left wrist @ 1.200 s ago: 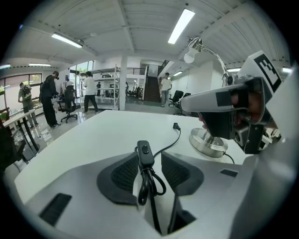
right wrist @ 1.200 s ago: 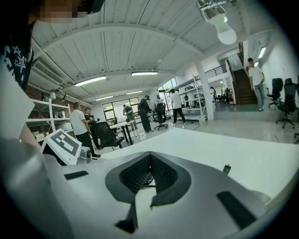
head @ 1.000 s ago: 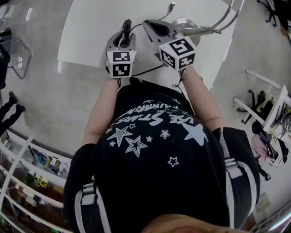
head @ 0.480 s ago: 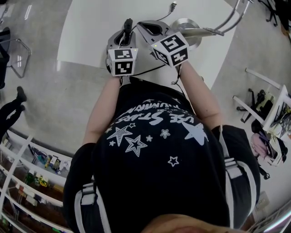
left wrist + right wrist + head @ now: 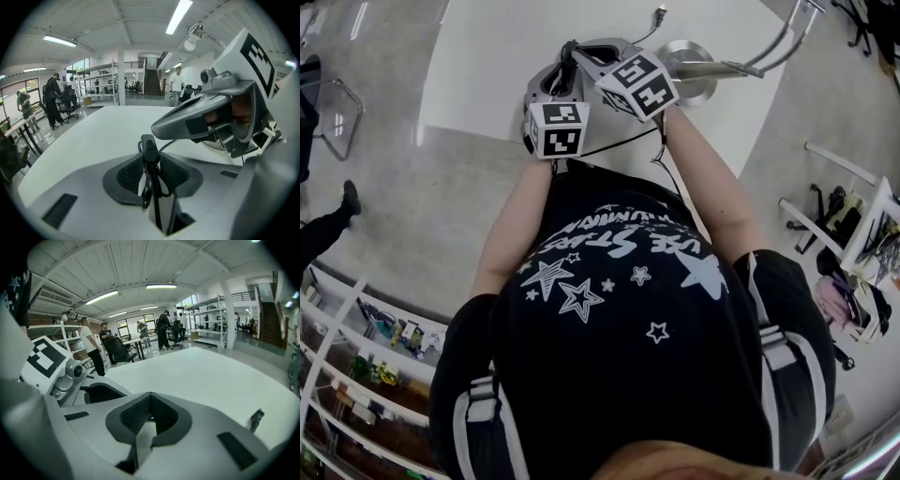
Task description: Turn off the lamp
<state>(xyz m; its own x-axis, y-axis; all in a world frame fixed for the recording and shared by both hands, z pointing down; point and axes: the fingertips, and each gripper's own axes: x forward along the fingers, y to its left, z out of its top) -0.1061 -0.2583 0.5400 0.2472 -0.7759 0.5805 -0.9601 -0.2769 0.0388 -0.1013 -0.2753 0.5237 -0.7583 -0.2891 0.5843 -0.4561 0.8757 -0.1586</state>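
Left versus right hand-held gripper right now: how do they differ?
The left hand-held gripper has the lamp cord's inline switch between its pads, its jaws having just been closing on it; the right hand-held gripper is shut with nothing between its jaws. The left points straight out over the white table; the right angles across toward the left's tip. Both are above the table.

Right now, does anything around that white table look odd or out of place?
One thing: the lamp's small black inline switch stands upright off the white table, its black cord bunched in loops between the left gripper's jaws, which have just been closing on it. Nothing looks spilled or broken.
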